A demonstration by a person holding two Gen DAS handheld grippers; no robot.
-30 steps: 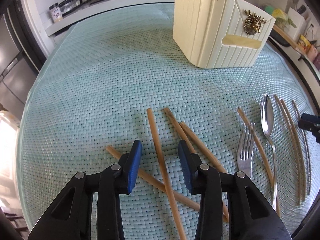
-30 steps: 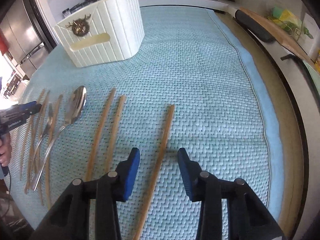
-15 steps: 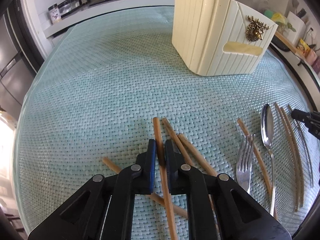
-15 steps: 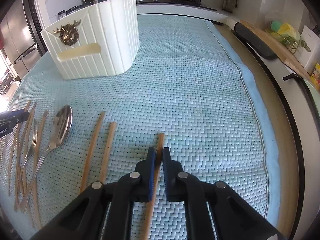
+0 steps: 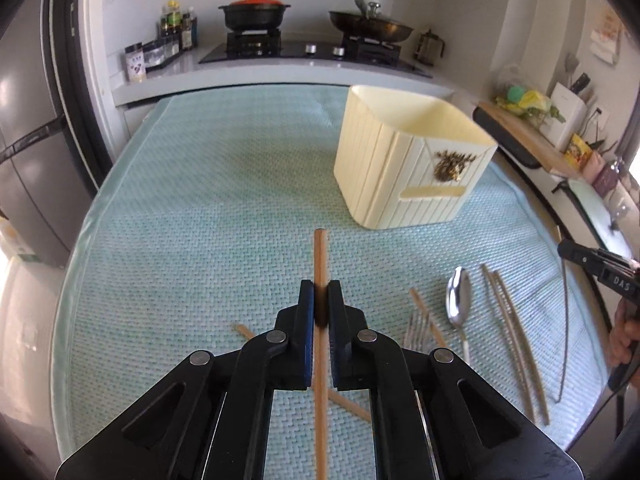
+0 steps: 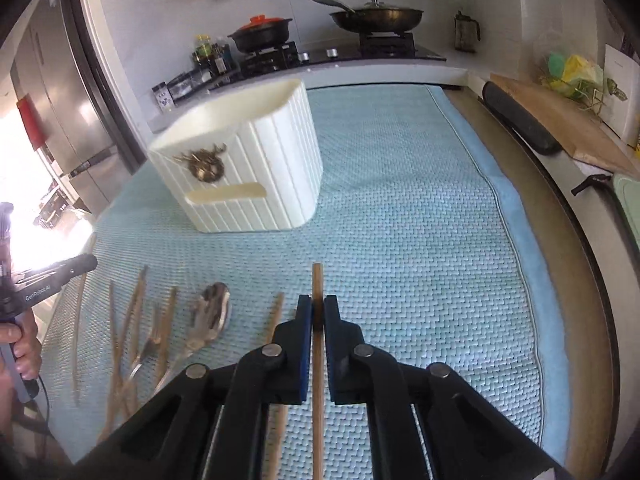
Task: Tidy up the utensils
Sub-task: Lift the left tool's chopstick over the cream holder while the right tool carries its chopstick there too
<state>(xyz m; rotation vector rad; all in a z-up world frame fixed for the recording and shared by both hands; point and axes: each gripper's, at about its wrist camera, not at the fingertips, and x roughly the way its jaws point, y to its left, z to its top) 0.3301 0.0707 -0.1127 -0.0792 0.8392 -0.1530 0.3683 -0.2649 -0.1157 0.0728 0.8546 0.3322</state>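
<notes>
In the left wrist view, my left gripper (image 5: 319, 300) had its jaws pinching one chopstick (image 5: 319, 252) near its far end, so I feared it could pivot and miss the cream holder (image 5: 404, 168). Only the right wrist view showed my right gripper (image 6: 317, 314) pinching its own chopstick (image 6: 317, 280), with the spoon (image 6: 212, 312) left on the worktop (image 6: 420, 240).
</notes>
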